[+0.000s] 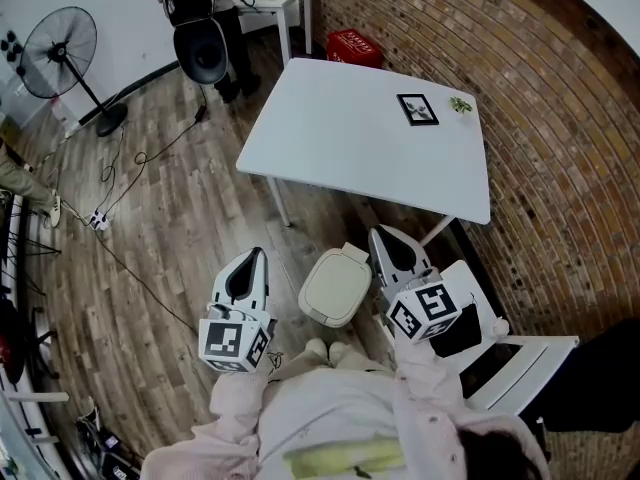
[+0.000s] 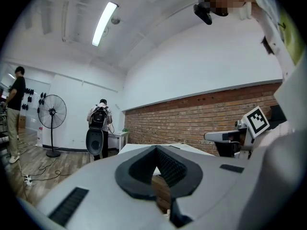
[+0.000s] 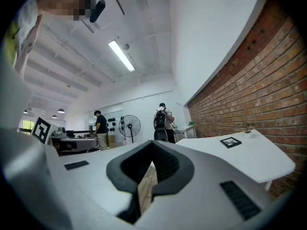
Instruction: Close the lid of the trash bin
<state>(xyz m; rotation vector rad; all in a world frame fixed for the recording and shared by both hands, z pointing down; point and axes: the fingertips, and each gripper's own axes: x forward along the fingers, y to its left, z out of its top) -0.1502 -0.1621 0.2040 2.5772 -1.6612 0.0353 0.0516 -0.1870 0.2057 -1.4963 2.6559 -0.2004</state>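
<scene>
My left tongs [image 1: 258,256] were pressed shut with nothing in them. My right tongs [image 1: 380,236] were shut and empty too. The trash bin [image 1: 312,308] stood on the wood floor [image 1: 170,218] between them, with its lid [image 1: 338,280] down flat. Just past it was the near edge of the white table [image 1: 350,138]. A small picture frame [image 1: 417,108] lay near the table's far right corner.

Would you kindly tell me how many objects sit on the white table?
2: a dark picture frame near the white table's far corner, and a small green plant beside it, nearer the brick wall. None seems hidden.
</scene>
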